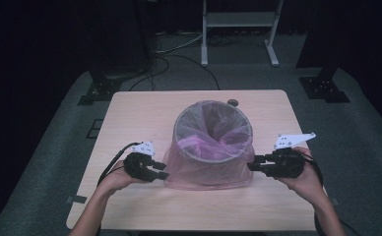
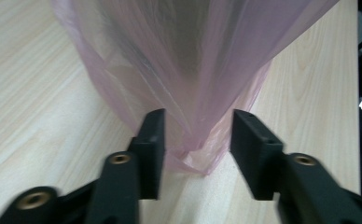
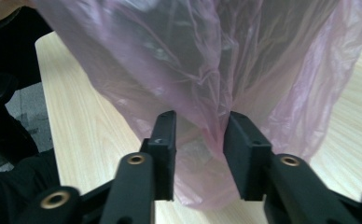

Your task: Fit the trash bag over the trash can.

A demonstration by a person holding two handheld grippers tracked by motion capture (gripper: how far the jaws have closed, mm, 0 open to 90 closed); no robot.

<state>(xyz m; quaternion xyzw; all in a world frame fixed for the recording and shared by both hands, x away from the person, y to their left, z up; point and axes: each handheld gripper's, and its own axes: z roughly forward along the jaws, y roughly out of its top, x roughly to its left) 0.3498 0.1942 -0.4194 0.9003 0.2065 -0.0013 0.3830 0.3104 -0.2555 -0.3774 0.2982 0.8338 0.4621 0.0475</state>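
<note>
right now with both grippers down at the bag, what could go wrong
1. The pink bag is thin film; a fold sits between the fingers of the left gripper and of the right gripper, so a hard pull may tear it.
2. Fingers stand apart, so the film could slip free.
3. An uneven pull might tip the bin on the table.
</note>
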